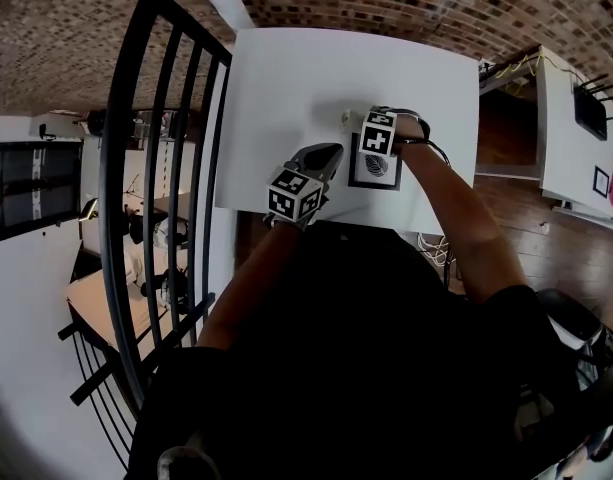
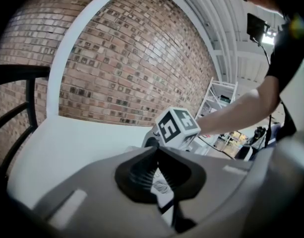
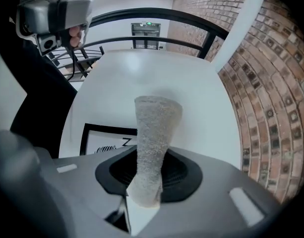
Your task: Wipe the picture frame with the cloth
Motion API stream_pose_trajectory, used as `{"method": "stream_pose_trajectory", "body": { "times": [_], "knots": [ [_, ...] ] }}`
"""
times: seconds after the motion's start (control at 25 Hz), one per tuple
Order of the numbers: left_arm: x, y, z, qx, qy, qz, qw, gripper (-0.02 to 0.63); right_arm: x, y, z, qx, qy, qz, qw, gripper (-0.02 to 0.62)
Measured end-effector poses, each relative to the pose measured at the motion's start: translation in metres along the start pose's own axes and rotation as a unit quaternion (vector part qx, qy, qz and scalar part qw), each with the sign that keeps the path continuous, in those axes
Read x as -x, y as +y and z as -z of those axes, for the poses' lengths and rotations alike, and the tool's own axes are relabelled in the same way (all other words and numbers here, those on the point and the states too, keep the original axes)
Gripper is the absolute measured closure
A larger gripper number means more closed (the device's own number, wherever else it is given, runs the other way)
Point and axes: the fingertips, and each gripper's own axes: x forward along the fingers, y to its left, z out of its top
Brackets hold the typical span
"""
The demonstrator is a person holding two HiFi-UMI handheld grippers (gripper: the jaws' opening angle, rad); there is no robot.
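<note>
Clamping a grey textured cloth (image 3: 155, 128) in the right gripper (image 3: 144, 185), left gripper (image 2: 157, 176) pinching the black-edged picture frame (image 1: 377, 171), white table (image 1: 286, 88) beneath.

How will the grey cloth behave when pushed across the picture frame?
The cloth looks soft and light, so it will probably bend and flatten against the picture frame. Its nubbly surface should drag rather than slide. Clamped in the right hand-held gripper, it seems unlikely to slip free.
</note>
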Motion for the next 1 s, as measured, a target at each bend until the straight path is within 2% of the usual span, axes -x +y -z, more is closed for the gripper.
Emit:
{"method": "stream_pose_trajectory", "body": {
  "times": [0.24, 0.48, 1.0],
  "knots": [
    [0.002, -0.003, 0.001, 0.026, -0.006, -0.004, 0.9996, 0.606, -0.014, 0.005, 0.016, 0.022, 0.034, -0.004, 0.999, 0.483],
    [0.000, -0.007, 0.004, 0.022, -0.001, 0.006, 0.9997, 0.606, -0.016, 0.005, 0.035, 0.016, 0.050, -0.001, 0.999, 0.483],
    [-0.009, -0.023, 0.005, 0.004, 0.004, 0.028, 0.9996, 0.606, 0.001, 0.012, 0.128, -0.033, 0.118, 0.005, 0.992, 0.483]
  ]
}}
